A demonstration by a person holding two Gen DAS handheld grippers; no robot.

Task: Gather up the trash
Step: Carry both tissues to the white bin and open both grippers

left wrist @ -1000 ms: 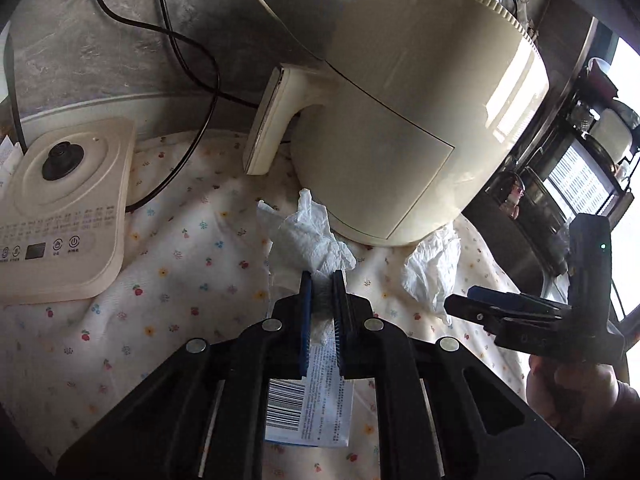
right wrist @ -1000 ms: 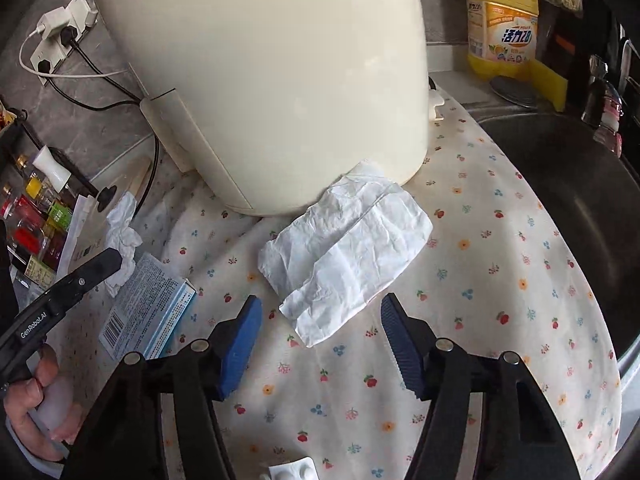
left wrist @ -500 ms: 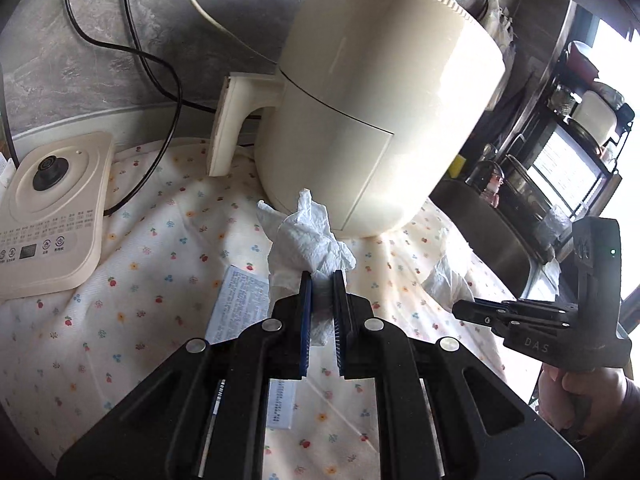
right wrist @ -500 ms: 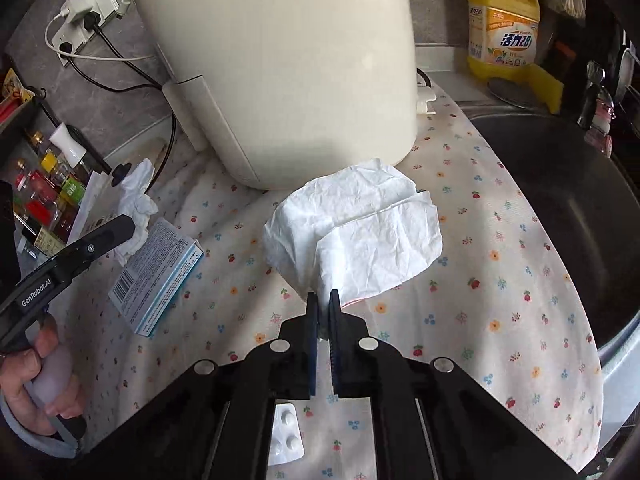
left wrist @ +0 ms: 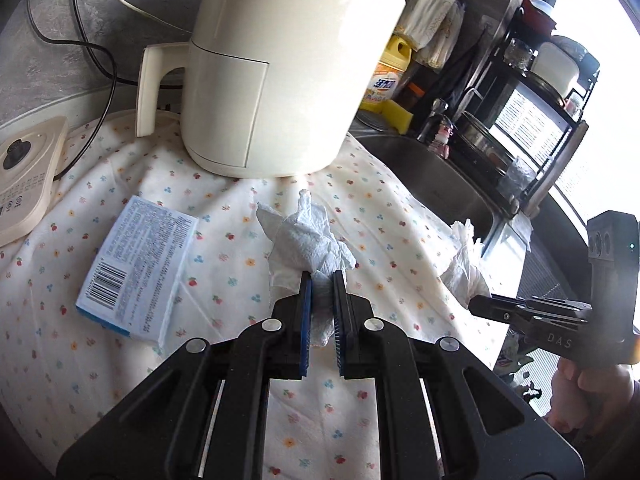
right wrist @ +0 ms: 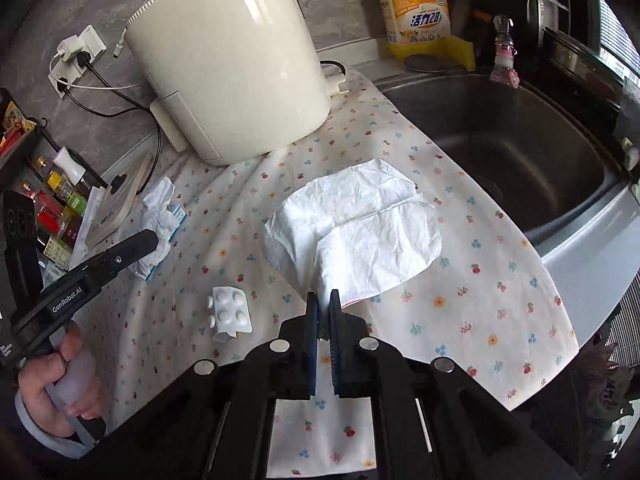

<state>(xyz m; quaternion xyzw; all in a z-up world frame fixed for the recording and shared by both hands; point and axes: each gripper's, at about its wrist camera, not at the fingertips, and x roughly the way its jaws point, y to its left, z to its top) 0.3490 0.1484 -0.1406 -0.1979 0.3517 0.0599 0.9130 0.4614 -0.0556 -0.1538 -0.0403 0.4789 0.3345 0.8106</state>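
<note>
Currently, your left gripper (left wrist: 320, 280) has its jaws clamped on a crumpled tissue (left wrist: 304, 240), lifted in front of the air fryer (left wrist: 280, 68); your right gripper (right wrist: 324, 300) has its jaws pinched on a flat creased tissue (right wrist: 356, 232), sink-side of the fryer. Risk: thin corner grips may tear or slip if you swing. Remaining near the fryer: blue box (left wrist: 138, 272), blister pack (right wrist: 230, 312).
</note>
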